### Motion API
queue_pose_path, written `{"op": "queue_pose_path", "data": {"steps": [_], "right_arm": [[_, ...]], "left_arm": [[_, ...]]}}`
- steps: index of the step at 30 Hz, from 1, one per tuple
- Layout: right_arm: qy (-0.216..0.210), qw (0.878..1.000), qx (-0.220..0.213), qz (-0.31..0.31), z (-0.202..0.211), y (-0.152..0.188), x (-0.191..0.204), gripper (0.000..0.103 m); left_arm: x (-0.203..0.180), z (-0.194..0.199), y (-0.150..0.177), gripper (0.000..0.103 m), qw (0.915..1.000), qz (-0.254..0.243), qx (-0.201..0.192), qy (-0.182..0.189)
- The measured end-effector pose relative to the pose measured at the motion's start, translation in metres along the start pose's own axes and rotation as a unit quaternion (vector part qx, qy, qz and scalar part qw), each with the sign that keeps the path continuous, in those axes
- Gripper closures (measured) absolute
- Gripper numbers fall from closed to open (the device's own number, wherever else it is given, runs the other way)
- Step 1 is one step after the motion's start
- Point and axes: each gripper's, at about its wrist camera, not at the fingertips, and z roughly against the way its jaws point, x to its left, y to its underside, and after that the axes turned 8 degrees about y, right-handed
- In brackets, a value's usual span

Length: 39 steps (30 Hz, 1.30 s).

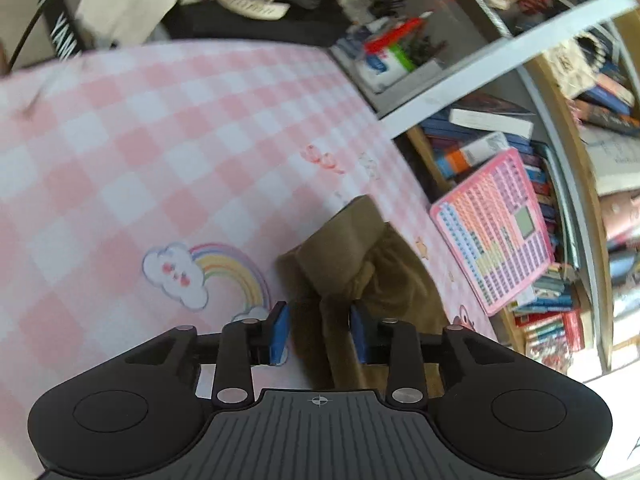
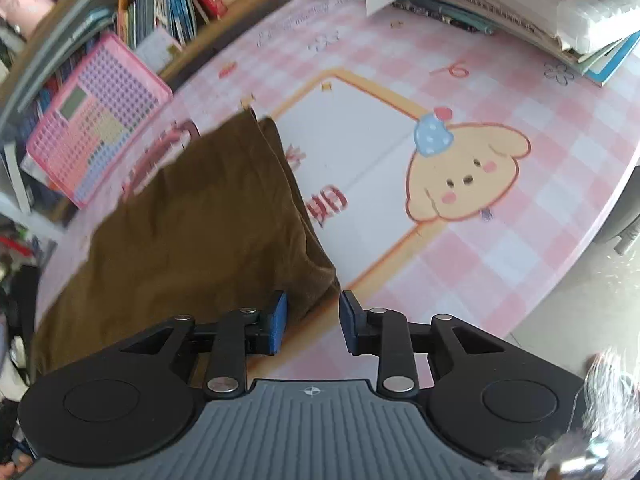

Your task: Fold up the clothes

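Observation:
A brown garment [image 1: 360, 264] lies folded on the pink checked table mat [image 1: 160, 140]. In the left wrist view my left gripper [image 1: 320, 330] is open, its blue pads [image 1: 280, 332] on either side of the cloth's near edge, not closed on it. In the right wrist view the same brown garment [image 2: 200, 216] spreads to the left. My right gripper [image 2: 312, 322] is open at the garment's near right corner, which reaches between the pads [image 2: 278, 322]. Neither gripper grips the cloth.
A pink keypad toy [image 1: 496, 236] leans on a bookshelf [image 1: 560, 184] beside the table; it also shows in the right wrist view [image 2: 96, 136]. Stacked books and papers [image 2: 540, 4] sit at the mat's far edge. A puppy drawing [image 2: 464, 172] is on the mat.

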Motion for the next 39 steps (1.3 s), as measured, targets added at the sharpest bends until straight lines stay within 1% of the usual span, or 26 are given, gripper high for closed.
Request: {"op": "queue_pose_path", "data": {"steps": [2,3,4,5,7,8,10,11,12,13,15,16,18,21,24,28,30,32,33,35,36,38,39], "right_arm": [[0.003,1.000,0.001,0.008,-0.004,0.002,0.005,0.074],[0.004,1.000,-0.002,0.016,-0.004,0.002,0.007,0.074],[0.005,1.000,-0.005,0.024,-0.004,0.003,0.009,0.074],[0.008,0.999,-0.008,0.033,-0.005,0.003,0.011,0.074],[0.011,0.998,-0.008,0.054,-0.009,0.000,0.018,0.089],[0.009,0.998,-0.011,0.064,-0.012,-0.003,0.021,0.090],[0.007,0.996,-0.020,0.083,-0.018,-0.010,0.027,0.092],[0.011,0.996,-0.027,0.087,-0.021,-0.016,0.029,0.092],[0.015,0.995,-0.034,0.091,-0.025,-0.022,0.032,0.093],[0.019,0.995,-0.041,0.093,-0.027,-0.027,0.035,0.093],[0.021,0.993,-0.063,0.096,-0.028,-0.036,0.039,0.094],[0.019,0.992,-0.072,0.098,-0.027,-0.040,0.040,0.094],[0.014,0.992,-0.075,0.103,-0.027,-0.043,0.042,0.095],[0.008,0.992,-0.065,0.111,-0.032,-0.040,0.044,0.095],[0.015,0.991,-0.064,0.120,-0.038,-0.036,0.047,0.095],[0.017,0.988,-0.072,0.132,-0.042,-0.037,0.051,0.095],[0.018,0.987,-0.076,0.138,-0.043,-0.037,0.053,0.094],[0.020,0.987,-0.079,0.141,-0.042,-0.035,0.054,0.093],[0.021,0.986,-0.080,0.143,-0.042,-0.034,0.055,0.090],[0.023,0.986,-0.082,0.141,-0.037,-0.031,0.055,0.088],[0.020,0.986,-0.083,0.140,-0.033,-0.029,0.055,0.079],[0.016,0.986,-0.089,0.139,-0.026,-0.024,0.056,0.067],[0.015,0.986,-0.092,0.140,-0.022,-0.020,0.057,0.067]], "left_arm": [[0.002,-0.011,0.001,0.061,0.9997,0.020,0.010,-0.008],[0.002,-0.015,0.002,0.058,0.9995,0.029,0.007,-0.007],[0.002,-0.018,0.002,0.058,0.9994,0.034,0.002,-0.007],[0.001,-0.020,0.002,0.061,0.9992,0.040,-0.002,-0.006],[0.000,-0.026,0.002,0.071,0.9984,0.055,-0.007,-0.005],[-0.001,-0.029,0.002,0.084,0.9979,0.063,-0.009,-0.004],[-0.006,-0.031,0.004,0.087,0.9974,0.070,-0.016,0.002],[-0.018,-0.028,0.007,0.088,0.9983,0.054,-0.020,0.006],[-0.036,-0.020,0.011,0.089,0.9991,0.018,-0.026,0.029],[-0.053,-0.012,0.015,0.089,0.9980,-0.018,-0.032,0.051],[-0.080,0.007,0.022,0.089,0.9915,-0.088,-0.048,0.084],[-0.069,0.005,0.021,0.089,0.9940,-0.074,-0.044,0.068],[-0.047,0.002,0.018,0.089,0.9977,-0.045,-0.035,0.036],[-0.012,-0.011,0.019,0.089,0.9997,-0.009,-0.015,-0.017],[-0.002,-0.012,0.025,0.089,0.9996,0.006,-0.027,-0.005],[-0.006,-0.017,0.019,0.088,0.9998,-0.010,-0.019,-0.004],[-0.007,-0.016,0.018,0.085,0.9997,-0.017,-0.017,-0.005],[-0.009,-0.012,0.019,0.084,0.9996,-0.020,-0.020,-0.005],[-0.009,-0.010,0.021,0.080,0.9995,-0.022,-0.021,-0.005],[-0.012,-0.005,0.023,0.078,0.9992,-0.028,-0.027,-0.012],[-0.014,-0.002,0.024,0.075,0.9989,-0.034,-0.029,-0.013],[-0.017,0.004,0.025,0.070,0.9984,-0.045,-0.033,-0.015],[-0.019,0.008,0.027,0.070,0.9979,-0.052,-0.034,-0.018]]}}
